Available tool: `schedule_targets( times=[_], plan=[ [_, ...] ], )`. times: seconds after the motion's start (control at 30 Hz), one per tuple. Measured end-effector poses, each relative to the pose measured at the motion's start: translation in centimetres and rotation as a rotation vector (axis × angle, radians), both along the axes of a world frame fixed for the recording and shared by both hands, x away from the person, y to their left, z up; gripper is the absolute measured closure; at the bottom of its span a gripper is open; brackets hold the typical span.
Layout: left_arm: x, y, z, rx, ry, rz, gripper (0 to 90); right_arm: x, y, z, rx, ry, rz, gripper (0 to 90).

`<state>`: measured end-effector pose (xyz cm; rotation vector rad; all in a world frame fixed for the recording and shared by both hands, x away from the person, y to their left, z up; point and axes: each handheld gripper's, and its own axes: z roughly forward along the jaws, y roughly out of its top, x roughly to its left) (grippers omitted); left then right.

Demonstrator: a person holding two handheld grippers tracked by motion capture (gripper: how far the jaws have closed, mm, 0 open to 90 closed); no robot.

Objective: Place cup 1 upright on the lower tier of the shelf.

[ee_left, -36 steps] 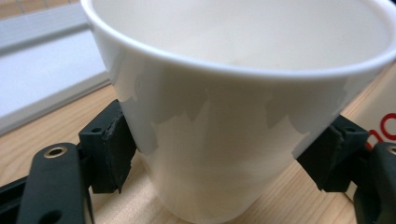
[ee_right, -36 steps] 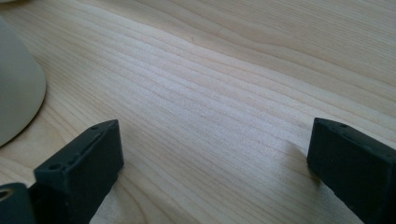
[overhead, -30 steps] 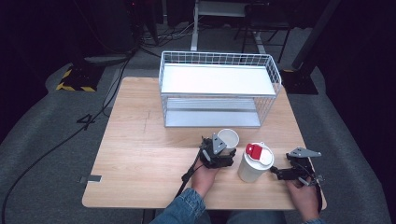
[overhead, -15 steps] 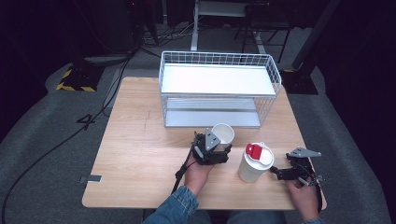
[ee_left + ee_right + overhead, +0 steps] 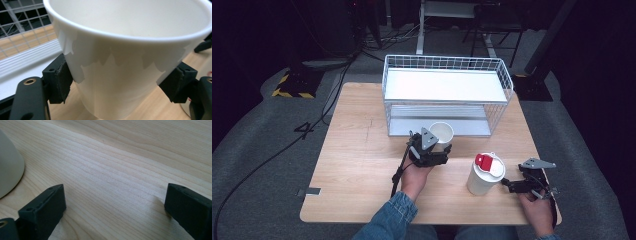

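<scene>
The left gripper [image 5: 438, 151] sits left of centre over the wooden table [image 5: 357, 150], its jaws pinching the white cup [image 5: 441, 133] from either side; in the left gripper view the two black pads [image 5: 62, 77] press against the cup's [image 5: 125, 75] tapered wall below the rim, and the cup's mouth opens upward, just ahead of the gripper body; the bottom of the cup shows clear of the table surface in that view, with bare wood beneath it; directly beyond the held cup stands the white wire basket rack [image 5: 447, 65], its lower shelf just behind the cup's far side; a denim sleeve [image 5: 392, 215] leads from the bottom edge up to the hand behind this gripper; to the right of the left gripper, well apart from it, a white lidded tumbler with a red flap [image 5: 484, 174] stands upright on the table; the right gripper [image 5: 508, 184] rests low just right of that tumbler, pointing toward it, its jaws spread wide with nothing between them; in the right gripper view the tumbler's pale base [image 5: 8, 170] lies to the left, beyond the left jaw, untouched, and bare wood grain runs between the two jaws.
</scene>
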<state>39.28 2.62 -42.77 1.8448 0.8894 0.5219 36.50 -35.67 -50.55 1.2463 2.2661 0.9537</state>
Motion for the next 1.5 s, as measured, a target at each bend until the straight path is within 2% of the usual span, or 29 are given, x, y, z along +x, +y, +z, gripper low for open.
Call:
schedule_targets(
  times=[0.03, 0.07, 0.2, 0.3, 0.37, 0.6, 0.67, 0.9, 1.1, 1.13, 1.17, 1.2, 1.27, 1.3, 1.4, 1.43, 1.47, 1.5],
  plan=[
    [0.5, 0.3, 0.1, -0.024, 0.014, 0.012, 22.4, 0.0, 0.0, 0.0, 0.0, 0.0, 0.0, 3.9],
    [0.8, 0.4, 0.1, -0.026, 0.032, 0.017, 22.4, 0.0, 0.0, 0.0, 0.0, 0.0, 0.0, 3.9],
    [1.8, 0.6, 0.3, -0.004, 0.027, 0.039, 22.4, 0.0, 0.0, 0.0, 0.0, 0.0, 0.0, 3.9],
    [2.1, 0.8, 0.2, -0.009, 0.028, 0.053, 22.4, 0.0, 0.0, 0.0, 0.0, 0.0, 0.0, 3.9],
    [2.8, 0.9, -0.2, -0.01, 0.048, 0.067, 22.4, 0.0, 0.0, 0.0, 0.0, 0.0, 0.0, 3.9],
    [4.1, 1.4, -1.0, -0.019, 0.058, 0.121, 22.3, 0.0, 0.0, 0.0, 0.0, 0.0, 0.0, 3.9],
    [4.7, 1.6, -1.1, -0.005, 0.072, 0.146, 22.3, 0.0, 0.0, 0.0, 0.0, 0.0, 0.0, 3.9],
    [5.7, 1.9, -1.1, 0.008, 0.059, 0.185, 22.2, 0.0, 0.0, 0.0, 0.0, 0.0, 0.0, 3.9],
    [7.1, 2.4, -2.3, 0.004, 0.05, 0.206, 22.2, 0.0, 0.0, 0.0, 0.0, -0.001, 0.0, 3.9],
    [7.5, 2.5, -2.6, -0.004, 0.024, 0.216, 22.2, 0.0, 0.0, 0.0, 0.0, -0.001, 0.0, 3.9],
    [7.5, 2.5, -2.6, -0.004, 0.024, 0.216, 22.2, 0.0, 0.0, 0.0, 0.0, -0.001, 0.0, 3.9],
    [7.8, 2.5, -3.0, 0.007, -0.004, 0.218, 22.2, 0.0, 0.0, 0.0, 0.001, 0.0, 0.0, 3.9],
    [8.2, 2.5, -3.4, 0.013, -0.023, 0.218, 22.2, 0.0, 0.0, 0.0, 0.0, -0.001, 0.0, 3.9],
    [8.2, 2.5, -3.4, 0.013, -0.023, 0.218, 22.2, 0.0, 0.0, 0.0, 0.0, -0.001, 0.0, 3.9],
    [9.1, 2.7, -4.2, -0.031, 0.001, 0.234, 22.2, 0.0, 0.0, 0.0, 0.0, -0.001, 0.0, 4.0],
    [9.1, 2.7, -4.2, -0.031, 0.001, 0.234, 22.2, 0.0, 0.0, 0.0, 0.0, -0.001, 0.0, 4.0],
    [9.6, 2.9, -4.4, -0.041, 0.027, 0.241, 22.1, 0.0, 0.0, 0.0, 0.0, -0.001, 0.0, 4.0],
    [9.6, 2.9, -4.4, -0.041, 0.027, 0.241, 22.2, 0.0, 0.0, 0.0, 0.001, -0.001, 0.0, 3.9]
  ],
)
